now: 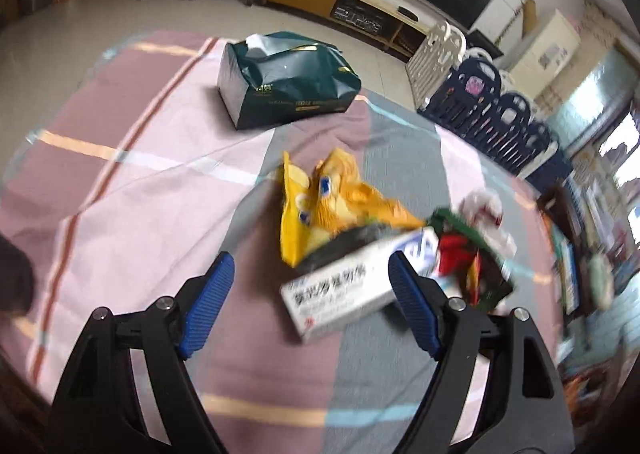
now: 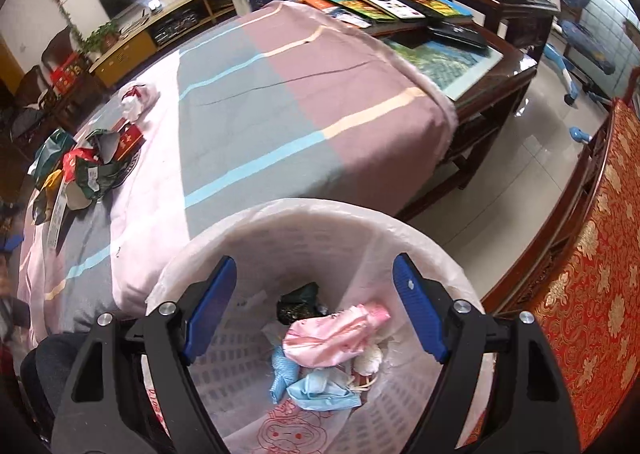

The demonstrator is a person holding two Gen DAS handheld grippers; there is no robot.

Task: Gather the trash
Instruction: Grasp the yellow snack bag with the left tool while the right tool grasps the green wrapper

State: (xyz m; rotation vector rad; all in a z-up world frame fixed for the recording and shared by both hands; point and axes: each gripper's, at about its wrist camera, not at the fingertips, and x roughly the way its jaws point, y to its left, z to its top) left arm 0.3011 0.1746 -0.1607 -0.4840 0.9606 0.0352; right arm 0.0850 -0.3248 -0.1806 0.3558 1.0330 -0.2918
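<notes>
My left gripper (image 1: 310, 306) is open and empty above the striped cloth, its jaws on either side of the near end of a white carton box (image 1: 348, 286). Behind the box lie a crumpled yellow snack bag (image 1: 320, 205), a green and red wrapper (image 1: 472, 258) and a white crumpled tissue (image 1: 486, 209). My right gripper (image 2: 314, 314) is open and empty over a white lined trash basket (image 2: 420, 250). In the basket lie a pink wrapper (image 2: 332, 334), blue wrappers (image 2: 316, 390) and a dark wrapper (image 2: 298, 302). The trash pile (image 2: 84, 165) shows at the left in the right wrist view.
A dark green tissue pack (image 1: 284, 81) sits far back on the cloth-covered table (image 1: 140, 193). A wooden table with books and remotes (image 2: 400, 9) stands beyond. A red patterned seat (image 2: 600, 254) is at the right. Blue and white fence panels (image 1: 480, 93) stand behind the table.
</notes>
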